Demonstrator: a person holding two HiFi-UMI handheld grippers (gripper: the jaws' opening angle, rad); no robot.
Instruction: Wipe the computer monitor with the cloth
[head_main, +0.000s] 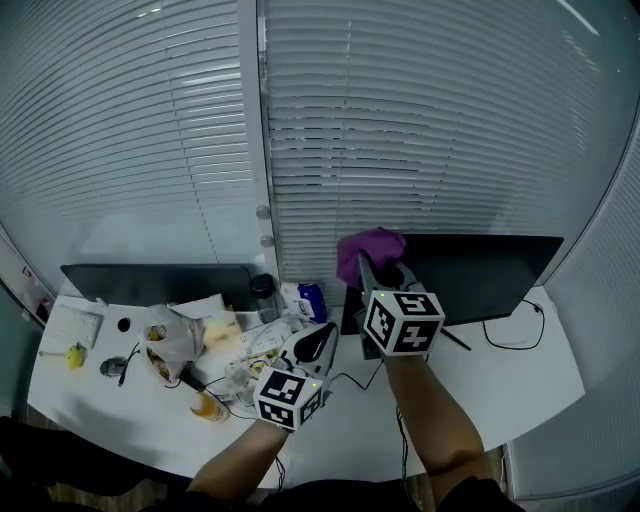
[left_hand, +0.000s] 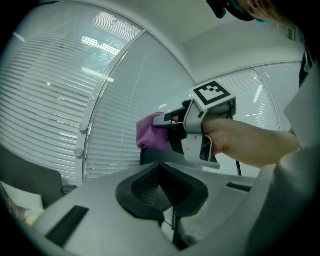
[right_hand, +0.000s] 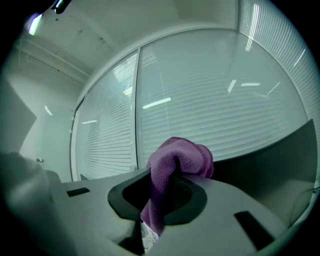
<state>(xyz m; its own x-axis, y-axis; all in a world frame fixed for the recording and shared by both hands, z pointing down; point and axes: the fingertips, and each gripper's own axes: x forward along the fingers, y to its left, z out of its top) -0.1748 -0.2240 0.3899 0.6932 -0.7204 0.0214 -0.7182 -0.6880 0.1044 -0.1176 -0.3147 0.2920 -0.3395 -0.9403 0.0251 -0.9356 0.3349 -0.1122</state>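
Note:
In the head view a purple cloth (head_main: 368, 250) is bunched at the upper left corner of the dark right monitor (head_main: 485, 272). My right gripper (head_main: 383, 272) is shut on that cloth and held up against this corner. The right gripper view shows the cloth (right_hand: 182, 157) pinched between the jaws of the right gripper (right_hand: 162, 192), with the monitor's edge (right_hand: 272, 160) to the right. My left gripper (head_main: 318, 345) hangs lower, over the desk, with its jaws together and nothing in them. From the left gripper (left_hand: 161, 187) I see the right gripper (left_hand: 167, 124) and the cloth (left_hand: 150, 132).
A second dark monitor (head_main: 160, 282) stands at the left. Between the monitors the white desk (head_main: 500, 385) carries a blue can (head_main: 312, 300), a plastic bag (head_main: 165, 340), papers and an orange cup (head_main: 205, 407). A black cable (head_main: 515, 338) trails right. Window blinds (head_main: 400, 120) rise behind.

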